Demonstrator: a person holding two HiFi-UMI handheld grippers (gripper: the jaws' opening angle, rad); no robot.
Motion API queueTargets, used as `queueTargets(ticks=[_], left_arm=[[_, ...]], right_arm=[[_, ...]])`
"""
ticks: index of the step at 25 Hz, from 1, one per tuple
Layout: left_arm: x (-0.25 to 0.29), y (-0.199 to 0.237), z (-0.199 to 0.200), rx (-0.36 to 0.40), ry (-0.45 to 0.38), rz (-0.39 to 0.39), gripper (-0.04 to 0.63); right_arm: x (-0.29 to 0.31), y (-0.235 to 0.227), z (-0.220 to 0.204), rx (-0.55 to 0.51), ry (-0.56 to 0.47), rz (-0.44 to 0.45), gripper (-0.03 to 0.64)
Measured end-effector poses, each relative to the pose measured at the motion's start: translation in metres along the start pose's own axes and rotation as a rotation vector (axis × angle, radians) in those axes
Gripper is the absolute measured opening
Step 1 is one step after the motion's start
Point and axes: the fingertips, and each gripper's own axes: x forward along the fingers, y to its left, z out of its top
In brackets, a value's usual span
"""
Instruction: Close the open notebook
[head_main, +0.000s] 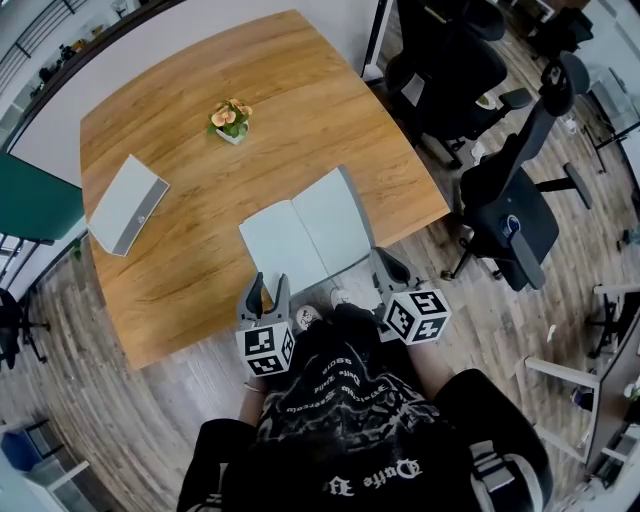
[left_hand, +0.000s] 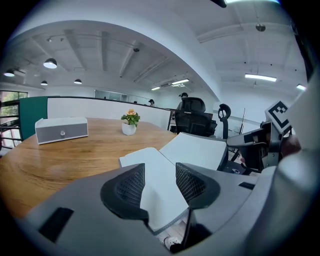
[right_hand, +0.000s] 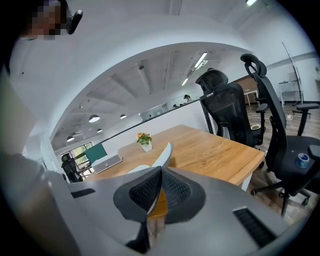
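Observation:
The open notebook (head_main: 300, 238) lies with white pages up at the near edge of the wooden table (head_main: 190, 270). Its right half (right_hand: 164, 152) is raised and tilted on edge. My right gripper (head_main: 381, 260) is shut on the outer edge of that right cover (head_main: 345, 215); in the right gripper view the pads (right_hand: 150, 192) meet on the thin sheet. My left gripper (head_main: 266, 287) stands open at the near edge of the left page (left_hand: 158, 187). That page shows between the fingers (left_hand: 129, 187), which do not press on it.
A small potted flower (head_main: 231, 119) stands at the table's far middle, and a grey flat box (head_main: 127, 203) lies at the left. Black office chairs (head_main: 505, 210) stand to the right of the table. The table's front edge is right under both grippers.

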Motion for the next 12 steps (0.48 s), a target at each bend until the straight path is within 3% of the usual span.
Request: queueTargets(ticks=[12], left_arm=[[-0.022, 0.016, -0.007, -0.035, -0.018, 0.024, 0.21]], right_arm=[[-0.008, 0.044, 0.006, -0.163, -0.02, 0.069, 0.012]])
